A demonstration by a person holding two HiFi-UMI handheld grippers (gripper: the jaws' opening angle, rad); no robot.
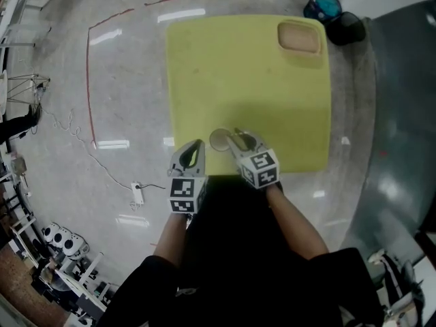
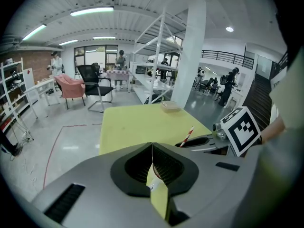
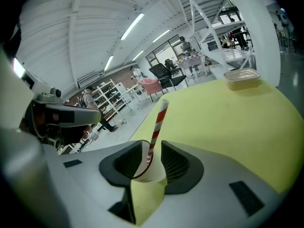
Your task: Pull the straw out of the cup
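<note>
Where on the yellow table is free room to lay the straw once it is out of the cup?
The table is bare across its middle and left side, from the cup at the near edge to the container in the far right corner. Crowded only near the cup, left gripper and right gripper.

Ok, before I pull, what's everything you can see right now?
table: one, yellow-green, middle of the floor.
cup: one, white, at the table's near edge.
straw: one, red and white striped, standing in the cup.
container: one, beige, table's far right corner.
tape line: one, red, on the floor left of the table.
power strip: one, white, on the floor, near left.
left hand-held gripper: one, grey, jaws together, empty, by the table's near left corner.
right hand-held gripper: one, grey, closed on the cup.
</note>
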